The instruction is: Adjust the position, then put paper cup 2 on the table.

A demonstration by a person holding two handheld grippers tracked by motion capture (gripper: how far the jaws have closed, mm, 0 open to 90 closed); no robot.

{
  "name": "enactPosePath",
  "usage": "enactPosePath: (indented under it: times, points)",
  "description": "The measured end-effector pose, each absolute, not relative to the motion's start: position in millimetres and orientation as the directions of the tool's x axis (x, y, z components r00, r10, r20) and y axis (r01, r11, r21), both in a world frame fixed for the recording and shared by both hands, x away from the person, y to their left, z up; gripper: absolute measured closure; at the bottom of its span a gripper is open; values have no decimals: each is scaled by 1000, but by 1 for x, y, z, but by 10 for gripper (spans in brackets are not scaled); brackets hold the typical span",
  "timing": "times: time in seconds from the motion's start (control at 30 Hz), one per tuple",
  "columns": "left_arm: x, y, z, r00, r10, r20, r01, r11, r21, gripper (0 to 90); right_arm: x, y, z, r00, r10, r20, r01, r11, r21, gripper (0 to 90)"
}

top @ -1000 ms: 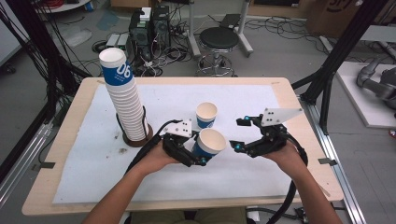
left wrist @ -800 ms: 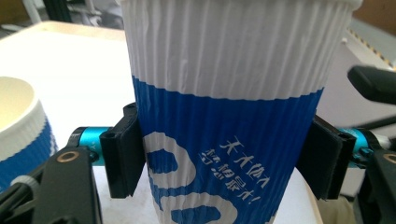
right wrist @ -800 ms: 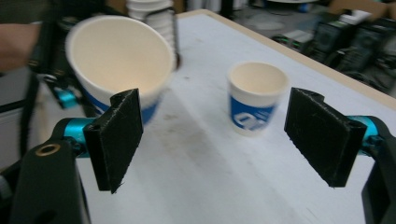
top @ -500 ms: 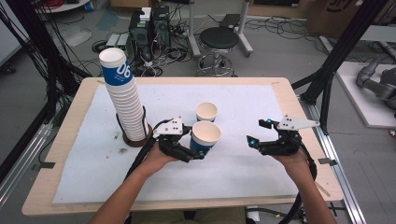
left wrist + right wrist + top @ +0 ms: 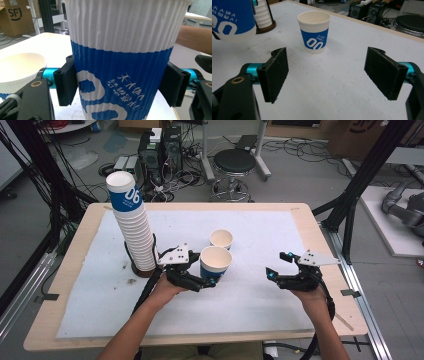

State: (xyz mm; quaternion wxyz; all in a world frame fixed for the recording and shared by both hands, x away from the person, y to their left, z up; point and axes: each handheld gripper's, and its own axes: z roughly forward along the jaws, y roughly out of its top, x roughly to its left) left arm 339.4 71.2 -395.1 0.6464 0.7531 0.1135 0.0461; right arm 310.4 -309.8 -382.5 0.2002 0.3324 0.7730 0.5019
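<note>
nearby, a second cup (image 5: pixel 221 239) stands behind the held cup (image 5: pixel 215 264).

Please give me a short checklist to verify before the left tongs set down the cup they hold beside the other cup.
1. Left tongs grip on the held cup: pads on both sides, ok.
2. Held cup upright: ok.
3. Standing cup upright on the white mat: ok.
4. Bare mat near the standing cup: ok.
5. Right tongs open, nothing between the pads, apart from both cups: ok.
6. Tall cup stack leans slightly; whether it is steady: cannot tell.
</note>
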Motion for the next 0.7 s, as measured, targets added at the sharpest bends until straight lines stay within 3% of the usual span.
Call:
enactPosePath:
  times: [0.7]
  points:
    - [351, 52, -394, 964, 252, -84, 100, -50, 994, 261, 303, -327, -384, -651, 759, 0, 304, 260, 916, 201]
